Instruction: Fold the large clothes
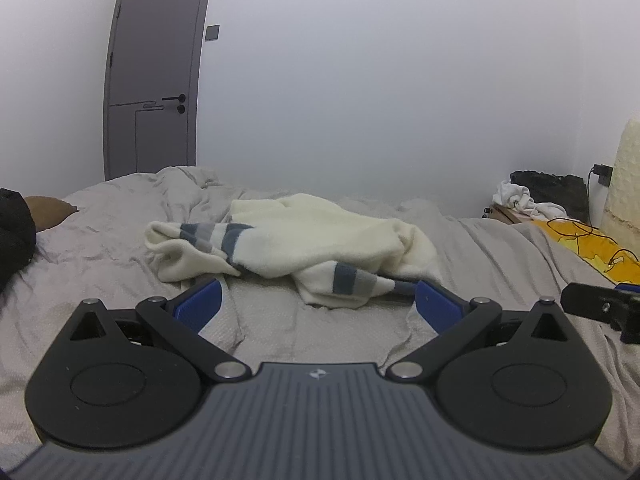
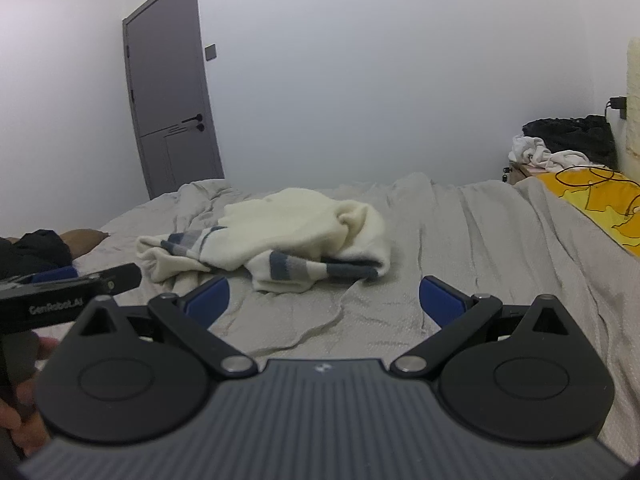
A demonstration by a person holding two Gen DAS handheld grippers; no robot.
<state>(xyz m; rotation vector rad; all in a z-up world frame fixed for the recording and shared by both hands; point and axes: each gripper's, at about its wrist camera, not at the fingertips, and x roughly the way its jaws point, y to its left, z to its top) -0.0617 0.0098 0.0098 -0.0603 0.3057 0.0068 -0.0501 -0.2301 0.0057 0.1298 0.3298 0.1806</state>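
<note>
I hold both grippers level and low over the bed [image 1: 100, 248], left gripper [image 1: 318, 300] and right gripper [image 2: 324, 298] jaws spread wide, empty; crumpled sweater [image 1: 304, 236] just ahead of left, ahead-left of right.
</note>
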